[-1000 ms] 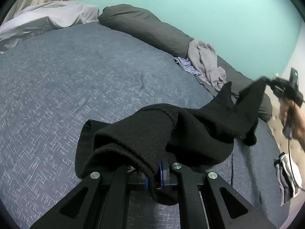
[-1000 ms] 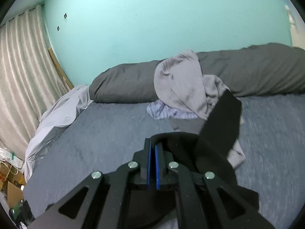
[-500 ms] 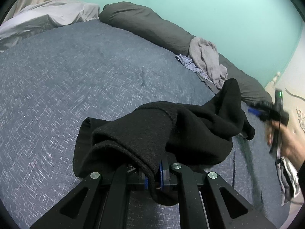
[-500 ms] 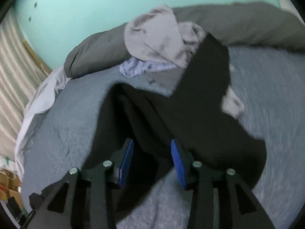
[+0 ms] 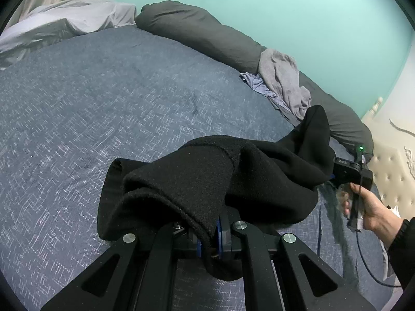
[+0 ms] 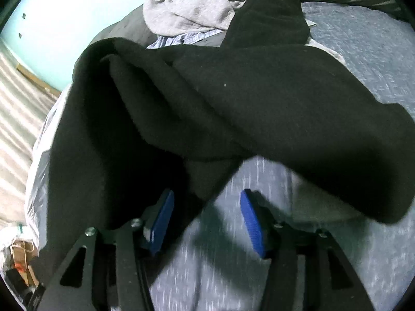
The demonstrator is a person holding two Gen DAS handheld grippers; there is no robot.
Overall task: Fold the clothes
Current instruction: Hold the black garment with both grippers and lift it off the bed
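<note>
Left wrist view takes in the bed [image 5: 109,98] first, its blue-grey patterned cover filling most of the frame, with the teal wall [image 5: 285,13] behind it. Along the far edge lies a long dark grey bolster [image 5: 202,33], and a pale rumpled sheet [image 5: 67,20] is heaped at the upper left corner. Draped over the bolster is a light grey garment [image 5: 282,77], with a bit of pale blue striped cloth [image 5: 255,84] poking out under it. A cream tufted headboard [image 5: 391,173] shows at the right edge.

The black fleece garment [image 5: 233,178] hangs bunched in the middle of the frame, raised above the cover, one end rising to a peak toward the right. The left gripper [image 5: 208,235] has its blue pads pressed together on a thick fold of this fleece, which spills down over the fingers. To the right, the right hand [image 5: 368,204] grips the handle of the right gripper [image 5: 347,173], whose front end is hidden behind the fleece in this view.

From the right wrist view, the black fleece garment [image 6: 233,98] sprawls across the upper frame, and the right gripper [image 6: 207,220] sits beneath it with its blue pads [image 6: 162,217] spread wide apart. A flap of fleece hangs near the left pad, and whether it touches is unclear. Nothing is clamped between them; blurred bed cover shows in the gap.
</note>
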